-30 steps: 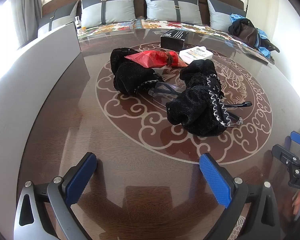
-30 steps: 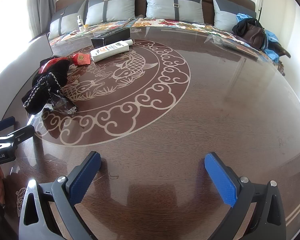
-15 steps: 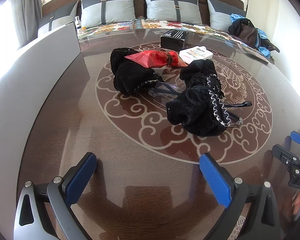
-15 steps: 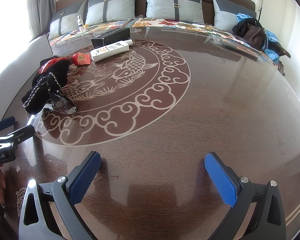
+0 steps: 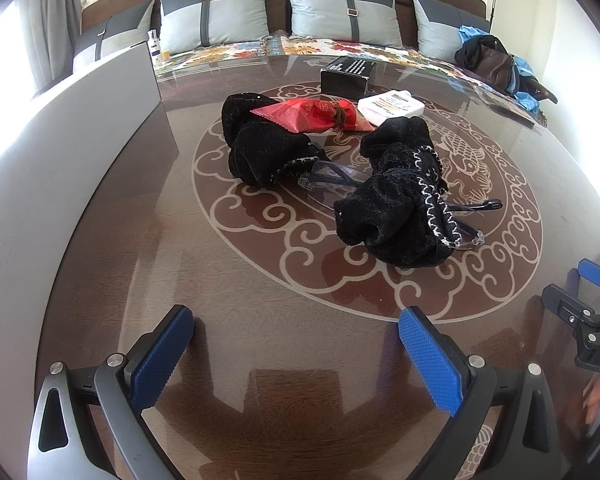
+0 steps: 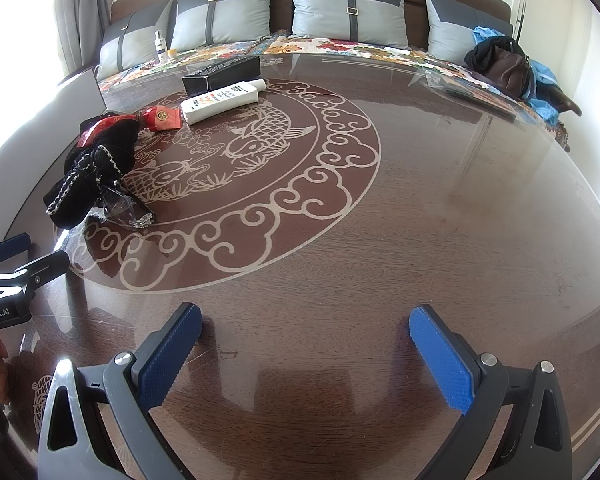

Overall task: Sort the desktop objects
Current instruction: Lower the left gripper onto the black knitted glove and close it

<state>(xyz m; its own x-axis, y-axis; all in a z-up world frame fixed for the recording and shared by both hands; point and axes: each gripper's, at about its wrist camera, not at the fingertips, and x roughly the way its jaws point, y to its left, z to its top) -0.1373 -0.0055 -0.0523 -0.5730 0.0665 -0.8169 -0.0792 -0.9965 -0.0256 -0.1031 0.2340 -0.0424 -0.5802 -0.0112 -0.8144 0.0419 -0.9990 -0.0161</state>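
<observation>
A: Which step is this? Both tools are hanging low over the glossy dark wooden table with the pale carp-and-cloud medallion (image 5: 112, 280), and nothing is being carried.

B: I am reading it as the very start: the sorting is not yet begun. The left gripper (image 5: 296, 344) is holding its blue-padded jaws wide apart with only bare table between them, and the right gripper (image 6: 306, 344) is doing the same.

A: Where are the things lying?

B: All on the medallion. Two crumpled black velvet pouches with white stitched edging (image 5: 396, 216) are sitting on its near half, a pair of clear plastic safety glasses (image 5: 332, 178) is lying between them, partly under the nearer pouch. A red foil snack packet (image 5: 308, 114) is resting on the farther pouch. Beyond that, on the medallion's far edge, are a white flat tube with printed label (image 6: 220, 100) and a black rectangular carton (image 5: 348, 74).

A: So the next move?

B: Probably the left tool is going for the nearer pouch, since it is closest. Soft cloth is asking for a deep pinch, and care, because the glasses are touching it and may be dragging along.
</observation>
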